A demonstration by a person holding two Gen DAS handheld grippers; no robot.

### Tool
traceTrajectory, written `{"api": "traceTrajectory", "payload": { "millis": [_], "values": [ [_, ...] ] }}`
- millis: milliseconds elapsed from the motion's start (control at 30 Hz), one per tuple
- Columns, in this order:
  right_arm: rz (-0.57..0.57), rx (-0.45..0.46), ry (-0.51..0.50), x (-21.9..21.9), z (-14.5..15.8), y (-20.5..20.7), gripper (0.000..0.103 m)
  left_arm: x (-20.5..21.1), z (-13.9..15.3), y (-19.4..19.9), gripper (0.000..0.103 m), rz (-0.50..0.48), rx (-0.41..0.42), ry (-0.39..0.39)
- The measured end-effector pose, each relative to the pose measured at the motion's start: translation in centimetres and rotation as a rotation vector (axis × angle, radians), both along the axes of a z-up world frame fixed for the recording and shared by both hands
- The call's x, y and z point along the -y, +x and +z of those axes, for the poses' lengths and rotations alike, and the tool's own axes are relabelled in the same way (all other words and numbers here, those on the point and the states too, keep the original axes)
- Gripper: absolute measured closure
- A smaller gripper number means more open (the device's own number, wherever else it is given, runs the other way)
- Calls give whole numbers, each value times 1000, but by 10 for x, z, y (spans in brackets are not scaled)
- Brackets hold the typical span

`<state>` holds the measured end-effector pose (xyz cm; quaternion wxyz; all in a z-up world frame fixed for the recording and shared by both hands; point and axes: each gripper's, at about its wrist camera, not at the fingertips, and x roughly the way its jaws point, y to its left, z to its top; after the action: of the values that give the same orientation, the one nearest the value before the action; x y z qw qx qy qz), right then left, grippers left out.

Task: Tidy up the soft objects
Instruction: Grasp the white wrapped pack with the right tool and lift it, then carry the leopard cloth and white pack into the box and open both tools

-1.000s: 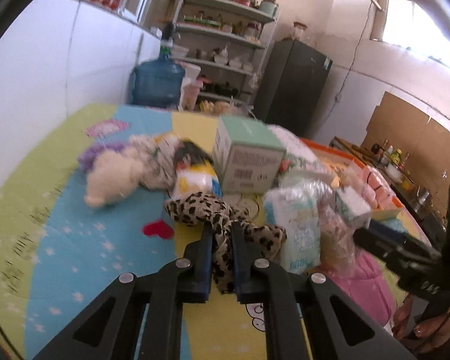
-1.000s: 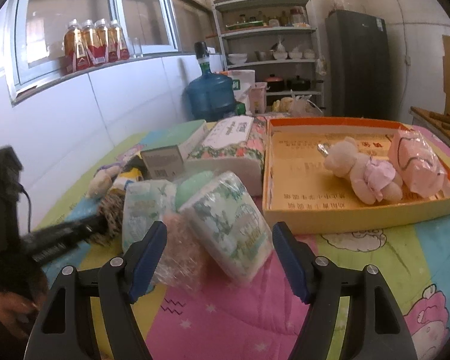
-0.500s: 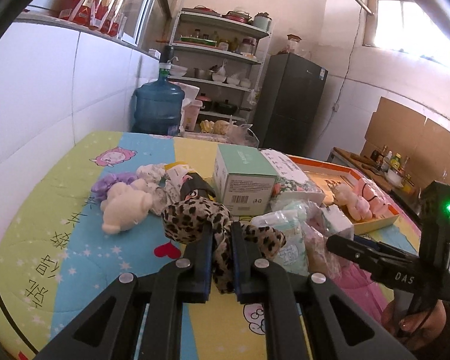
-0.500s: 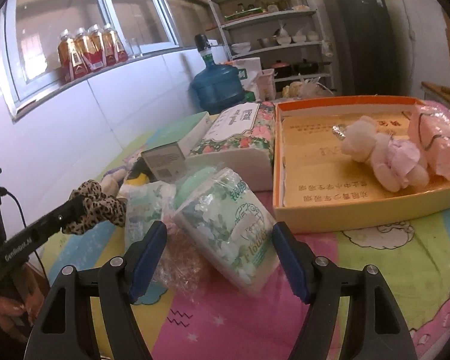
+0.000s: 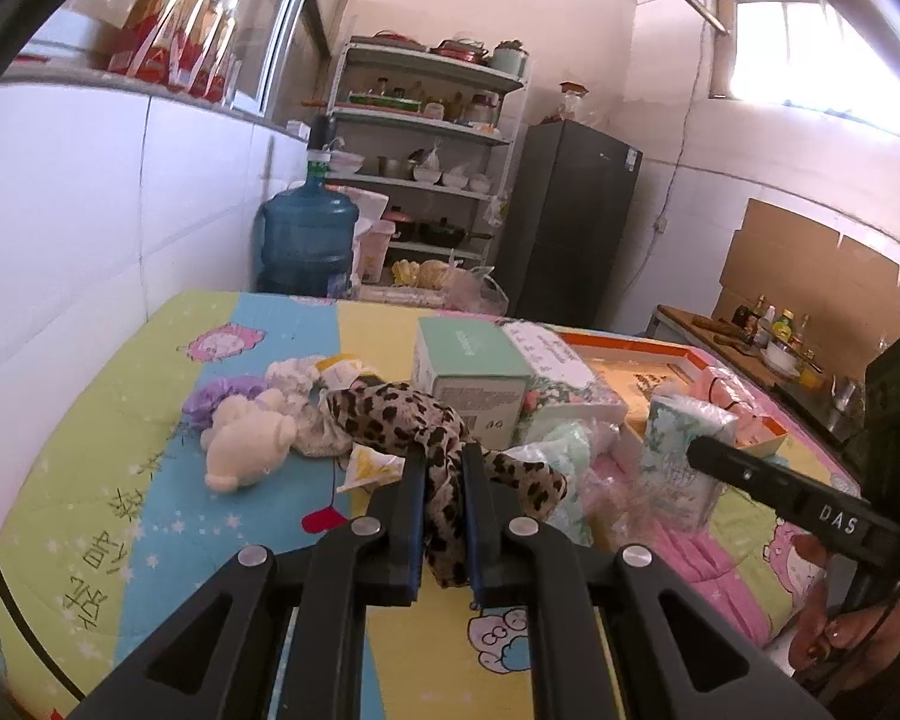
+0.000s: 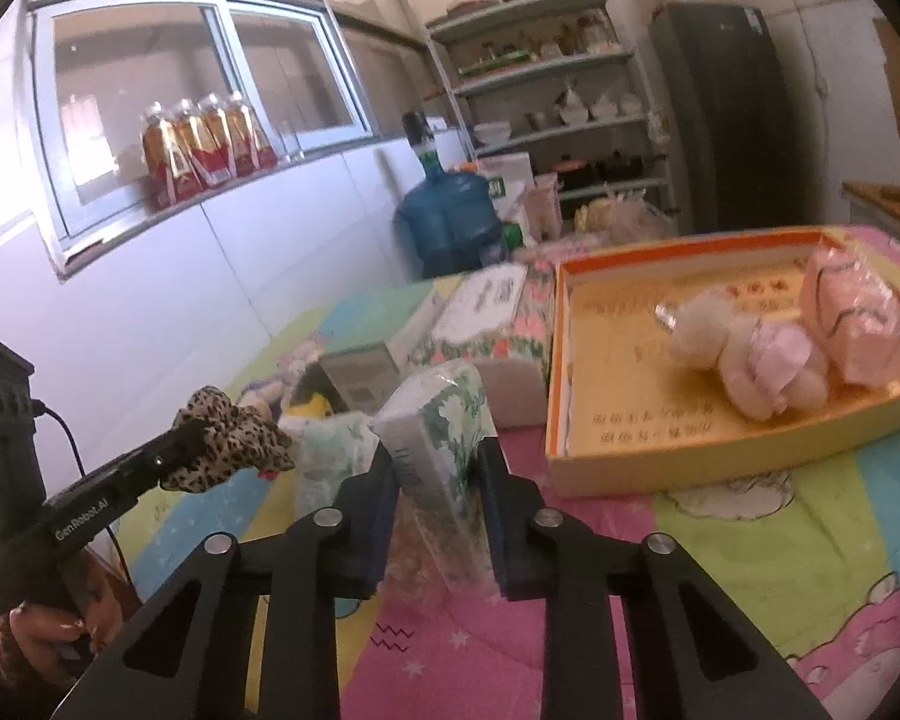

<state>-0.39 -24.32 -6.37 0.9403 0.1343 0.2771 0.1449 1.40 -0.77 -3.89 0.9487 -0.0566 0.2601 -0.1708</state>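
The left tongs (image 5: 442, 468) are clamped on a leopard-print fabric scrunchie (image 5: 402, 420), lifted above the quilted table (image 5: 150, 516). The right tongs (image 6: 437, 468) are closing, squeezing a green floral tissue pack (image 6: 438, 420) beside the orange-rimmed cardboard tray (image 6: 660, 462).

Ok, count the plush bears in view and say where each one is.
2. A cream plush bear lies on the quilt left of the leopard-print cloth. A bear in a pink dress lies in the orange tray. The pile may hide more.
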Motion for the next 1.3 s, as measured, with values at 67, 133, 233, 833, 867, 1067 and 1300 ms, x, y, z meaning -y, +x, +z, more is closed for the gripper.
{"api": "traceTrajectory", "payload": {
  "millis": [67,133,233,833,867,1067,1300],
  "values": [
    [-3,17,-4,1,6,-3,81,2,5,-2,92,-10,14,2],
    [-7,31,-14,2,12,-6,82,4,10,-3,92,-18,30,3],
    [-13,52,-31,5,18,-11,83,9,18,-4,92,-31,52,6],
    [-161,148,-102,67,50,-27,84,85,55,23,92,-173,110,-11],
    [-173,152,-104,72,51,-26,84,91,56,26,92,-183,111,-14],
    [-219,168,-116,102,54,-22,84,127,59,39,92,-223,112,-17],
    [-238,176,-102,130,54,-9,84,172,49,53,92,-267,81,-5]
  ]
}}
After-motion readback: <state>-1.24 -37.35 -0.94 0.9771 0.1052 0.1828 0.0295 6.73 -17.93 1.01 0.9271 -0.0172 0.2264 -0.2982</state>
